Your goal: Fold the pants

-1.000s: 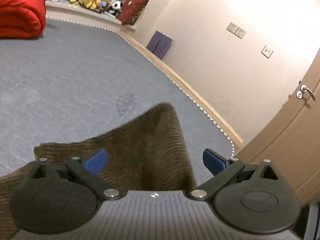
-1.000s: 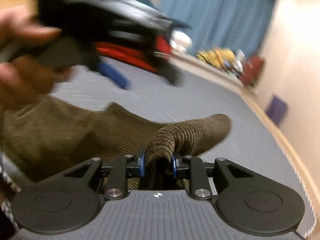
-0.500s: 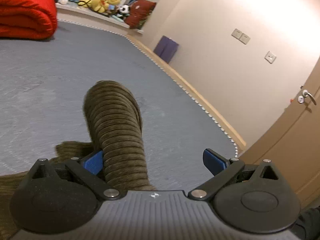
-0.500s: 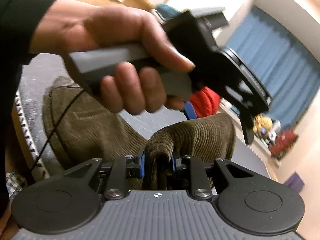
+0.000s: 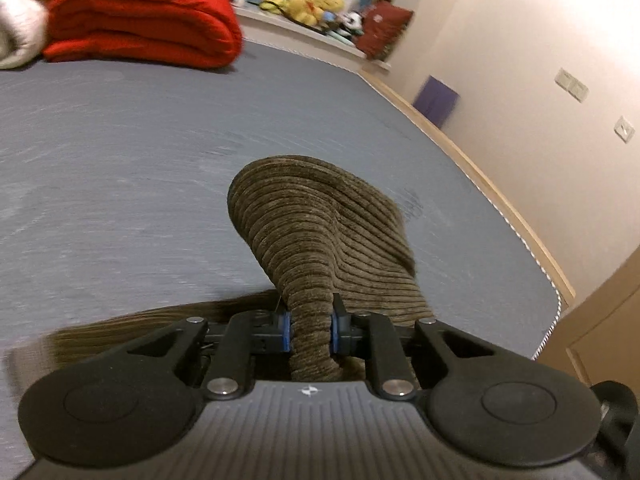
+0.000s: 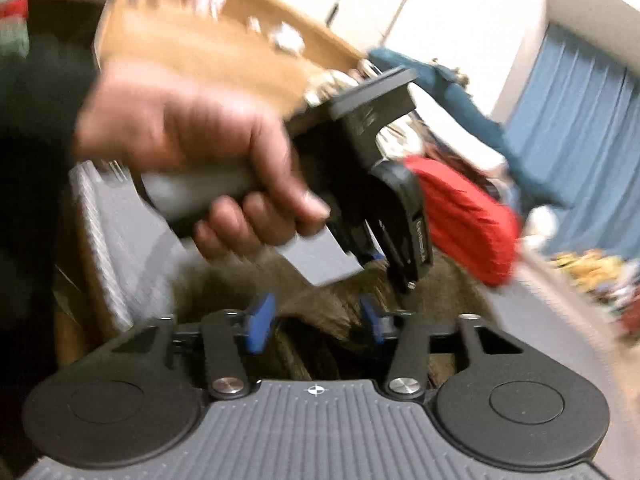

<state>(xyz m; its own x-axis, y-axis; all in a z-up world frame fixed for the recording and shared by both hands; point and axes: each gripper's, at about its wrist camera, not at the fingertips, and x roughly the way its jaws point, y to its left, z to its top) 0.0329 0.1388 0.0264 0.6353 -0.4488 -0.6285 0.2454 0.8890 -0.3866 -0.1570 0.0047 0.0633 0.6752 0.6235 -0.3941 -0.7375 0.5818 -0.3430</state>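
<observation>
My left gripper (image 5: 311, 330) is closing and pinches the brown pants (image 5: 320, 232) over the bed (image 5: 120, 152); my right gripper (image 6: 316, 320) is opening, pants loose between its pads

The pants (image 5: 320, 232) are olive-brown, ribbed corduroy. They lie on a grey-blue bed (image 5: 120, 152). At the far left sits a bright red blanket (image 5: 140, 20); beyond it, yellow plush toys (image 5: 316, 2) and blue curtains (image 6: 580, 140). The black left gripper (image 5: 311, 330) has blue pads.
</observation>
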